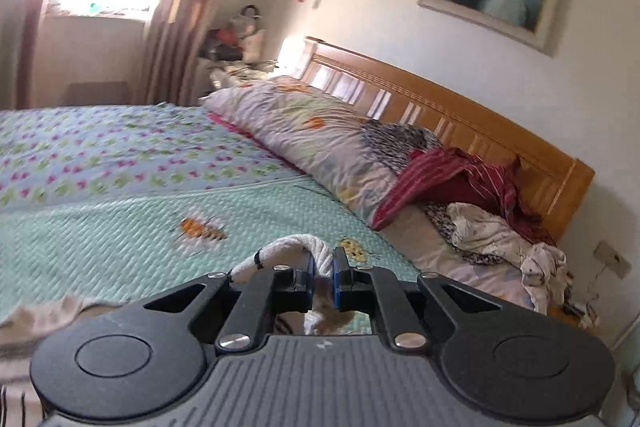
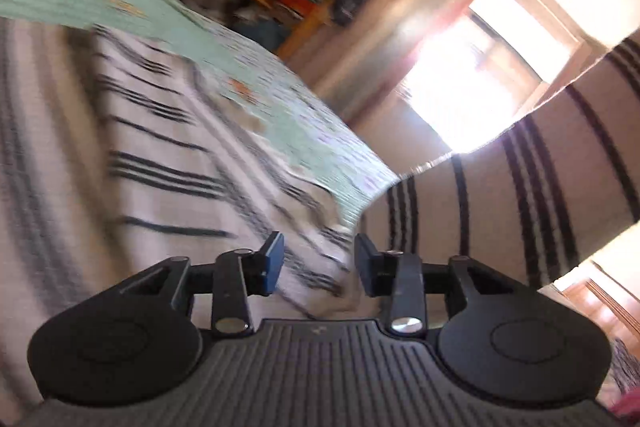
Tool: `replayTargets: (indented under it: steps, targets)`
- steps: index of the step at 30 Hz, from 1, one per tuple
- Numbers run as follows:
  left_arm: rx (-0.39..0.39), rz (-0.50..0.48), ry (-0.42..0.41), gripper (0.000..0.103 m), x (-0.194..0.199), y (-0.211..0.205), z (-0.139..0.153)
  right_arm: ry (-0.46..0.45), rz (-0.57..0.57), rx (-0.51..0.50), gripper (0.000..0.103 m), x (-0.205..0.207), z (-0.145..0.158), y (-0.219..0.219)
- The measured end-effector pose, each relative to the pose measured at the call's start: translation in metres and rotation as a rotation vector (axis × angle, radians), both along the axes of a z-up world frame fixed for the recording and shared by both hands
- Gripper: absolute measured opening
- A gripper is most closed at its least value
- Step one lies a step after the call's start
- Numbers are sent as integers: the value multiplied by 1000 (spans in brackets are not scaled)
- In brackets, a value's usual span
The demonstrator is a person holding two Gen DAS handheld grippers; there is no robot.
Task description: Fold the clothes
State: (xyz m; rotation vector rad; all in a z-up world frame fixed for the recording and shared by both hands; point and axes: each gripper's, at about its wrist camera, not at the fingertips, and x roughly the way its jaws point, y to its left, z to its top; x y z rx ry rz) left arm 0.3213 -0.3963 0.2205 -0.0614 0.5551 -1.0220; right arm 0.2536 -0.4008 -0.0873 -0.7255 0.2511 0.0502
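1. Left wrist view: left gripper (image 1: 321, 277) clamped nearly shut on a white rolled edge of the striped garment (image 1: 298, 247), raised above the green bedspread (image 1: 120, 211). Rest of the cloth trailing down and back, near left, below the camera. Pile of unfolded clothes (image 1: 472, 203) far right by the headboard (image 1: 460, 115), well apart from this gripper.

2. Right wrist view: right gripper (image 2: 319, 263) about half open, nothing pressed between the pads. Striped garment (image 2: 160, 155) spread on the bed to the left and ahead, its stripes crossing the line of the fingers; a lifted panel sweeping up to the right. Cloth fold just beyond the fingertips, so probably a short reach forward for the second grip. Right hand nearer the free edge.

3. Only the left view shows the pinch and the waiting pile; only the right view shows the garment's spread and lifted panel. Heavy blur in both.
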Motion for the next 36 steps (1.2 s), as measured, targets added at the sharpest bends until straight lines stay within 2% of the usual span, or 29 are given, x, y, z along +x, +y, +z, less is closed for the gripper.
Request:
replayTargets:
  steps: [2,4,11,16,23,26,29,31,33,36]
  targets:
    - [12,-39,0,9,3,-25,-4,-25,-54,0,54,12,-2,-11]
    - [24,-77,0,9,7,-51,-7,-29,-75,31,58,21,-8,-19]
    - [111,-195,41,10,22,-128,-51,21,-92,121,60,31,-23,-41]
    - [140,-194,54,10,35,-141,-72,82,-137,169,64,38,-28,-50]
    - [175,-97,43,10,55,-103,-80,139,-149,213,66,40,-34,-54]
    - [188,-12,52,10,74,-68,-89,152,-160,214,67,39,-34,-54]
    - [184,97,88,10,97,-23,-103,129,-150,165,67,35,-33,-44]
    - [163,170,114,10,110,8,-108,95,-106,155,67,24,-26,-34]
    - [137,232,142,11,120,41,-116,68,-51,164,72,15,-18,-26]
    - [135,312,169,11,129,83,-133,134,50,260,75,10,-11,-23]
